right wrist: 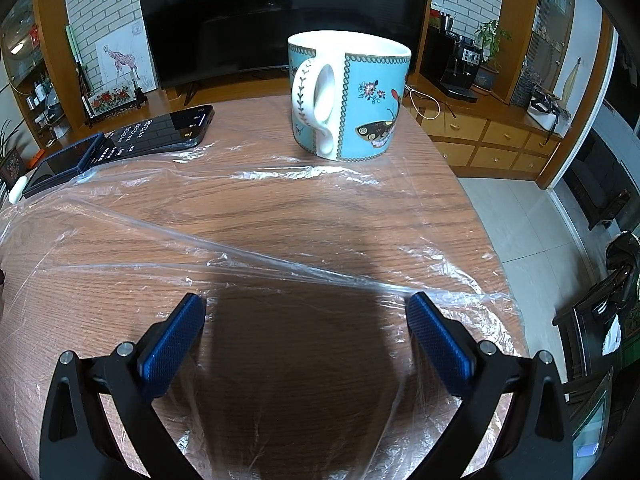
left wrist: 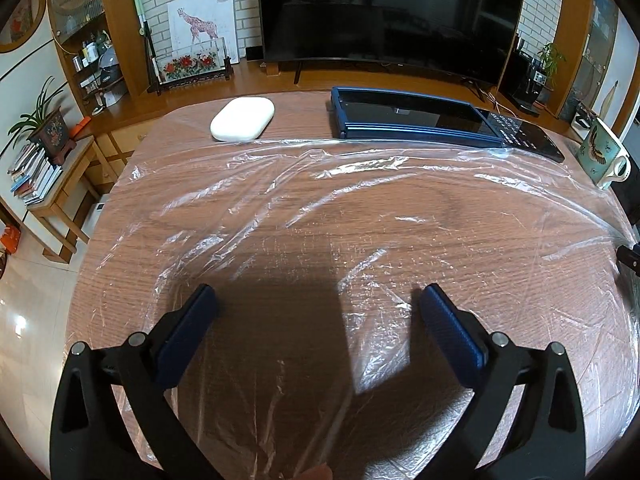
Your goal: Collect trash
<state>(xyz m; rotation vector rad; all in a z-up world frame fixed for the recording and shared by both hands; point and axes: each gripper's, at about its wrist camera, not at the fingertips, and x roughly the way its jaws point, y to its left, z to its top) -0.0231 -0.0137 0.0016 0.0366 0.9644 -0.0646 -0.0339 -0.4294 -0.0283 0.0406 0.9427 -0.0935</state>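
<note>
Our left gripper (left wrist: 316, 320) and right gripper (right wrist: 306, 326) both hang wide open, holding nothing. The clear plastic sheet (left wrist: 340, 216) lies spread over the wooden table (right wrist: 432, 148). We think we should pinch 1 raised fold and pull slowly, staying away from the butterfly mug (right wrist: 352, 96).

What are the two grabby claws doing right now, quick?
Left gripper: open, holding nothing, over the clear plastic sheet.
Right gripper: open, holding nothing, a fold of the sheet at its fingertip.

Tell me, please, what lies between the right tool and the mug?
Only clear plastic film spread over the wooden table; the right wrist view shows nothing else between the right tool and the mug.
</note>
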